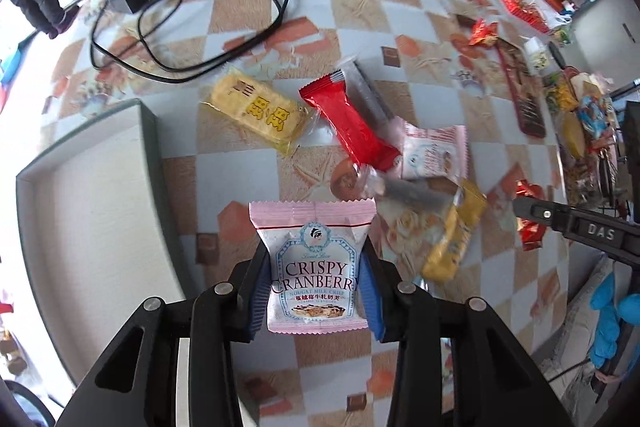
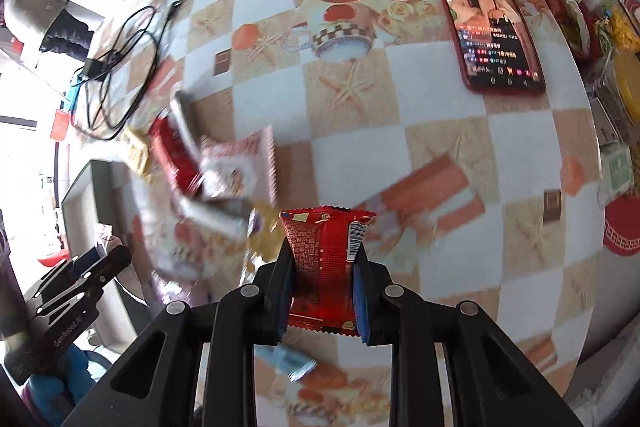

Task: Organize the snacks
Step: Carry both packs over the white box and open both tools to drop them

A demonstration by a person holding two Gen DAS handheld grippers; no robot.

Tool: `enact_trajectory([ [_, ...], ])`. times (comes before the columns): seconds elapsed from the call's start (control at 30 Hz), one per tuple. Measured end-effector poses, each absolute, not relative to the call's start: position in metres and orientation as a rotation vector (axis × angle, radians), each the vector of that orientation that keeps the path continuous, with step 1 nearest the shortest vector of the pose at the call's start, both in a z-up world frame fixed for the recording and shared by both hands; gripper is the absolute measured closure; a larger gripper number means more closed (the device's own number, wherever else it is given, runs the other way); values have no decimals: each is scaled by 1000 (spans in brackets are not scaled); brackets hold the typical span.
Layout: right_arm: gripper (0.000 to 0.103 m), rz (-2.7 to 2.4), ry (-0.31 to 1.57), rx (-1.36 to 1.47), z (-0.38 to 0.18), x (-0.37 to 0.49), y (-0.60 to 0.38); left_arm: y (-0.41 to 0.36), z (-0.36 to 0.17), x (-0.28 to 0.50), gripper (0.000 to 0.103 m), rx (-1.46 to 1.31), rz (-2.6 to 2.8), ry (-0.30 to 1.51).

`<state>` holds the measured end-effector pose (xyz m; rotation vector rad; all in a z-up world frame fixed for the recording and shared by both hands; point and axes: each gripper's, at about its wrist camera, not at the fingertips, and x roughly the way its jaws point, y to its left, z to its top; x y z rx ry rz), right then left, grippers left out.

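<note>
Left gripper pinches the pink cranberry packet, right gripper the red packet; both 2 look light, crinkly, crushable, best held by the edges

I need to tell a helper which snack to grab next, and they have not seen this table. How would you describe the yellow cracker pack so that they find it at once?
Start at the grey box on the checkered tablecloth. Just beyond its far corner, below the loop of black charger cable, lies the yellow cracker pack. It is the flat clear wrapper with pale crackers and bold yellow characters, beside the long red wrapper.
</note>
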<state>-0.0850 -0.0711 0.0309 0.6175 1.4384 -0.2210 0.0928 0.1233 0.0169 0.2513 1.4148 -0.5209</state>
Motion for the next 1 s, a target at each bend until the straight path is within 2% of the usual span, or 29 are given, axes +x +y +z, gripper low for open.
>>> enact_trajectory([
  [0.23, 76, -152, 1450, 591, 44, -109, -11, 165, 44, 65, 60, 279, -526, 1368],
  [0.4, 76, -57, 1467, 533, 49, -90, 43, 211, 54, 68, 60, 259, -468, 1378],
  [1.0, 76, 248, 1536, 340, 44, -4, 205, 329, 25, 87, 60, 179, -237, 1445],
])
